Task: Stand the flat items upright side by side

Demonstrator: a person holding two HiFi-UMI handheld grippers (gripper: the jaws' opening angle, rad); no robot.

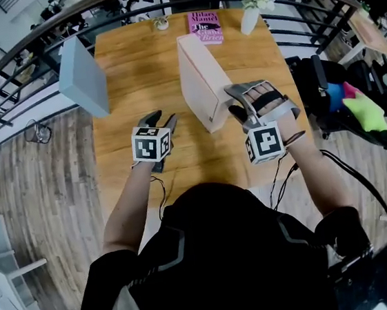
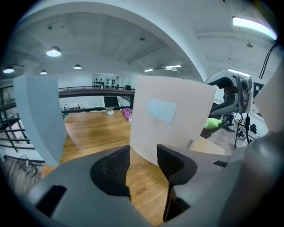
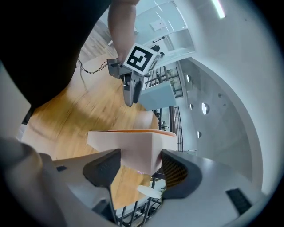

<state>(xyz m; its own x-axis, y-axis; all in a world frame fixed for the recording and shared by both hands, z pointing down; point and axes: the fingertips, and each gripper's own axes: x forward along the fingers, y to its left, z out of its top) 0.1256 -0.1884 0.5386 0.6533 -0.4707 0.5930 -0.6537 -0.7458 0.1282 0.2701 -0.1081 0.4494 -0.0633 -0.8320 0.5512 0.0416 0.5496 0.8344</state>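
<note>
At the left edge of the wooden table (image 1: 130, 88) a grey-blue book (image 1: 82, 77) stands upright, its lower corner out past the tabletop rim, with black railing (image 1: 11, 81) curving behind it over the plank floor. Next comes the left gripper (image 1: 163, 119), low over bare wood near the front of the table; its own view shows the left gripper (image 2: 143, 153) with jaws apart and nothing between them but tabletop. Beyond it rises the broad face of the pale pink book (image 2: 171, 117), and the grey-blue book (image 2: 40, 117) stands well apart to the side. In the middle of the table the pale pink book (image 1: 197, 81) stands on its edge, its near end taken by the right gripper (image 1: 233, 104). From the right gripper (image 3: 140, 162) the two pads sit on either side of the pale pink book (image 3: 133, 148), closed on it. At the far end of the table, behind all this, a small round dish (image 1: 160, 24), a magenta book (image 1: 205, 28) lying flat and a white vase (image 1: 249, 19) with pale flowers sit in a row, apart from each other. Off the table's right side stands a black chair (image 1: 326, 101) carrying a blue and a bright green thing (image 1: 368, 111).
</note>
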